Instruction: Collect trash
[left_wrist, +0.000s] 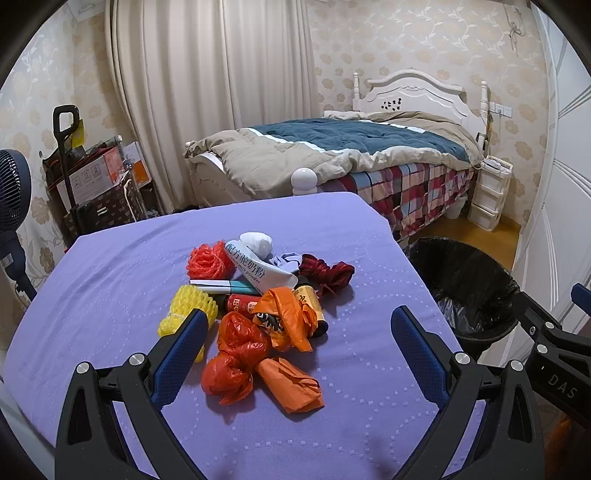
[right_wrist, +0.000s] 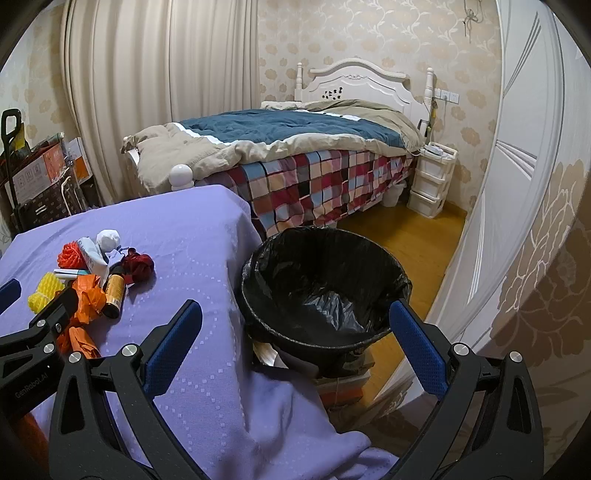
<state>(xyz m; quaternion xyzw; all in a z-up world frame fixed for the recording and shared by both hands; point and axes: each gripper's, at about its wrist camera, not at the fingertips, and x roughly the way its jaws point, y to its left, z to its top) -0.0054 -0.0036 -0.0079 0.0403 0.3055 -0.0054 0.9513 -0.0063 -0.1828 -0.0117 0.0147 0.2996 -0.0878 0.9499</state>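
A pile of trash lies on the purple-covered table (left_wrist: 110, 266): red plastic bag (left_wrist: 236, 354), orange bags (left_wrist: 291, 384), yellow foam net (left_wrist: 184, 310), red foam net (left_wrist: 207, 260), milk powder pouch (left_wrist: 255, 267), white wad (left_wrist: 256, 242), dark red ribbon (left_wrist: 325, 271), small bottles (left_wrist: 312, 302). My left gripper (left_wrist: 299, 325) is open and empty, hovering just above the near side of the pile. My right gripper (right_wrist: 295, 317) is open and empty, above the table's right edge next to the black-lined trash bin (right_wrist: 325, 280). The pile also shows in the right wrist view (right_wrist: 92, 280).
The bin (left_wrist: 465, 284) stands on stacked boxes right of the table. A bed (left_wrist: 351, 155) lies behind, a white drawer unit (left_wrist: 491, 192) beside it. A fan (left_wrist: 11, 192) and a cart of boxes (left_wrist: 96, 184) stand at left. A white door (right_wrist: 517, 166) is at right.
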